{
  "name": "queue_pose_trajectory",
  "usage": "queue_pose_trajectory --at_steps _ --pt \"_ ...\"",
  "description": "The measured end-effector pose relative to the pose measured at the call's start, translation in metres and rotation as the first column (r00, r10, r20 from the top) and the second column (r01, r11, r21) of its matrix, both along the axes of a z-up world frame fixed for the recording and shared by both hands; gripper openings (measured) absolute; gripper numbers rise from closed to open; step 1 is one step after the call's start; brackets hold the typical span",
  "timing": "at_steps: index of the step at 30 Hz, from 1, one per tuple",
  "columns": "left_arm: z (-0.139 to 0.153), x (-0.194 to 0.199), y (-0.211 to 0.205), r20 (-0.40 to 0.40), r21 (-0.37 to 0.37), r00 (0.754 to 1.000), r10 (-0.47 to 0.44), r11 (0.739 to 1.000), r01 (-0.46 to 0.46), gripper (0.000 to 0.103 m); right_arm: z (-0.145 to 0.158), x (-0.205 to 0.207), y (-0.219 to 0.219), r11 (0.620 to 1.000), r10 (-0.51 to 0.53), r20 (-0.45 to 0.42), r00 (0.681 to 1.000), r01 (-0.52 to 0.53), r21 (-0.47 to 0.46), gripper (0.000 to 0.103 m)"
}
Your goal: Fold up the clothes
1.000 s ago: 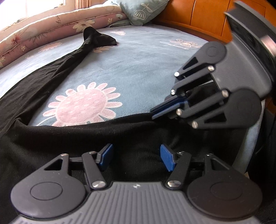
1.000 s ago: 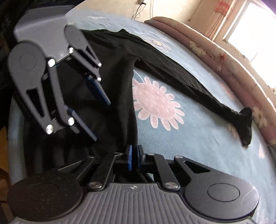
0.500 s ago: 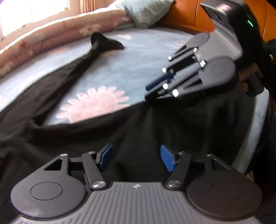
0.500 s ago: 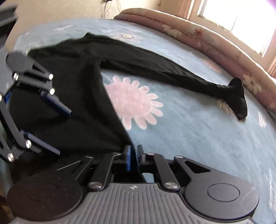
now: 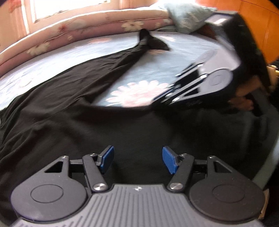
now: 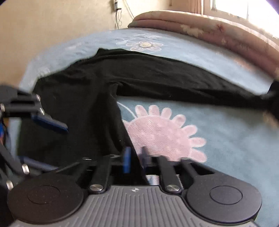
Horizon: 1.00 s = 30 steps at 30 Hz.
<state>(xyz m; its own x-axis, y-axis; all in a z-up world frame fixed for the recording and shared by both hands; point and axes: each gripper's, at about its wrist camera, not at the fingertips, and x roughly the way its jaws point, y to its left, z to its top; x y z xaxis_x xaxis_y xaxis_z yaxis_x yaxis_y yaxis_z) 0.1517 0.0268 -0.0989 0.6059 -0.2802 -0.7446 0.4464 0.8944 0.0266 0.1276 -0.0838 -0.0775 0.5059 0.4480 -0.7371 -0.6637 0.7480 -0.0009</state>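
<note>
No fold shows yet: black garment [image 5: 73, 122] lies spread on the bed [image 6: 226, 139], left claw [image 5: 137, 159] wide and empty, right claw [image 6: 135, 158] pinched on its edge.

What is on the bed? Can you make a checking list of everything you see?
Surface: bed sheet, light blue with pink flowers.
Job's things: black tights spread out, one leg stretched toward the quilt.
Clutter: nothing seen.
Grippers: left gripper open above the tights; right gripper shut, seemingly pinching the tights' edge.
Cables: one cable hangs on the wall.
Surroundings: pink quilt, pillow, wooden headboard, window.
</note>
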Motion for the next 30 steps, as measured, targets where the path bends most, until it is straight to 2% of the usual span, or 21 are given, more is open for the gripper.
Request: queue_pose_trajectory --at_steps 2,6,8,9,11,14,18,20,22,25,30 --pt "-0.005 0.005 0.009 -0.04 -0.006 0.997 0.067 0.998 -0.067 0.066 0.0 0.001 -0.002 0.998 -0.065 0.035 0.997 0.066 -0.021 0.001" --pt "0.003 0.008 0.017 -0.031 -0.044 0.998 0.064 0.997 -0.065 0.067 0.001 0.011 -0.02 0.983 -0.185 -0.014 0.983 0.185 0.013 0.001" --pt "0.011 0.014 0.019 0.008 -0.052 0.998 0.055 0.997 -0.055 0.067 0.013 0.006 -0.028 0.979 -0.187 -0.045 0.981 0.19 0.08 0.006" --pt "0.013 0.021 0.019 0.019 -0.056 0.998 0.057 0.997 -0.056 0.067 0.02 0.001 -0.029 0.977 -0.184 -0.041 0.982 0.187 0.1 0.011" --pt "0.011 0.039 0.02 0.028 -0.061 0.997 0.068 0.996 -0.067 0.067 0.033 -0.012 -0.032 0.975 -0.184 -0.022 0.983 0.185 0.125 0.011" --pt "-0.005 0.071 0.026 -0.018 -0.079 0.994 0.106 0.991 -0.108 0.067 0.047 -0.033 -0.039 0.965 -0.194 -0.03 0.98 0.196 0.173 0.013" --pt "-0.009 0.092 0.019 0.011 -0.069 0.995 0.1 0.993 -0.099 0.073 0.062 -0.06 -0.058 0.942 -0.26 -0.022 0.965 0.259 0.214 0.03" --pt "-0.005 0.096 0.019 -0.013 -0.084 0.992 0.127 0.988 -0.128 0.071 0.065 -0.075 -0.072 0.918 -0.322 -0.023 0.947 0.317 0.239 0.03" --pt "0.006 0.085 0.02 -0.006 -0.101 0.991 0.135 0.986 -0.135 0.071 0.066 -0.089 -0.09 0.879 -0.38 -0.058 0.923 0.38 0.289 0.031" --pt "0.019 0.056 0.017 -0.002 -0.115 0.994 0.107 0.988 -0.107 0.072 0.064 -0.111 -0.115 0.808 -0.472 -0.103 0.875 0.476 0.348 0.038" --pt "0.019 -0.002 -0.001 -0.074 -0.11 0.996 0.051 0.992 -0.059 0.072 0.048 -0.131 -0.143 0.707 -0.554 -0.222 0.803 0.594 0.384 0.04"
